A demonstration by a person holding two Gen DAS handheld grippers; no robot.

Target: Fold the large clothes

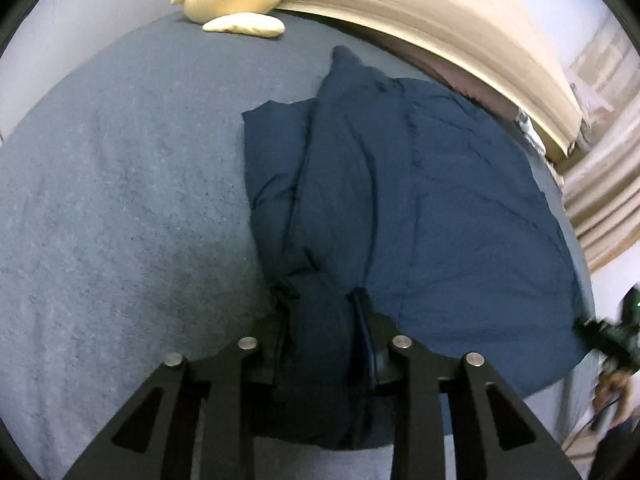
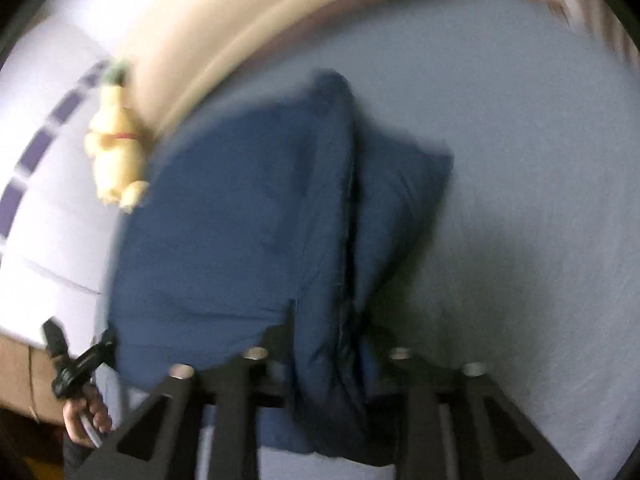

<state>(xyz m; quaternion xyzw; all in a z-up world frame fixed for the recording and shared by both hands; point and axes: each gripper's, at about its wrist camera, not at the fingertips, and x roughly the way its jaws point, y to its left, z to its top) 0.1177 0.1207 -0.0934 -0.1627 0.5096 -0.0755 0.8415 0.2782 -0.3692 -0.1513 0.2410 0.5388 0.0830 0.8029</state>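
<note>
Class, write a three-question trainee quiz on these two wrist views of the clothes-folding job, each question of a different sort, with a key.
1. True or false: the left gripper grips a bunched edge of the navy garment.
2. What does the right gripper hold? A) yellow plush toy B) navy garment C) nothing
3. Fill in: the garment lies on a grey-blue ____.

Key: 1 true; 2 B; 3 bed.
</note>
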